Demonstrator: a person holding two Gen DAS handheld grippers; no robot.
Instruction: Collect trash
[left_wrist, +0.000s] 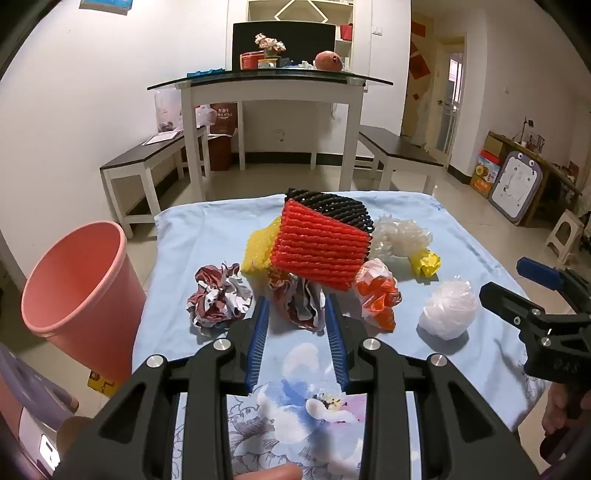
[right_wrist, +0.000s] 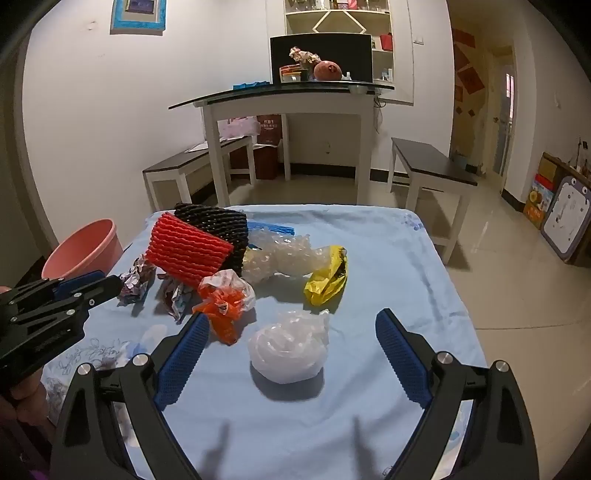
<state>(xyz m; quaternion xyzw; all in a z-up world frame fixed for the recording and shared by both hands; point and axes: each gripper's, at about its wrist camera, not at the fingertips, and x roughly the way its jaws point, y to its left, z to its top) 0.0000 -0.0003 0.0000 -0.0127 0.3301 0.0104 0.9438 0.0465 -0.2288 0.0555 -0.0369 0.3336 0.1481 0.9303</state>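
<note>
Home dining room: table (left_wrist: 269, 83), benches (left_wrist: 147, 155).

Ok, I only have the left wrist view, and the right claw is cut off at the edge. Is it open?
Observer: Yes, the right claw is wide open.
Operator: Anything inside it?
Observer: The white bag lies in the gap, touched by neither side.
Operator: And is anything hidden behind the nets?
Observer: A blue foam piece lies behind the black net.
</note>
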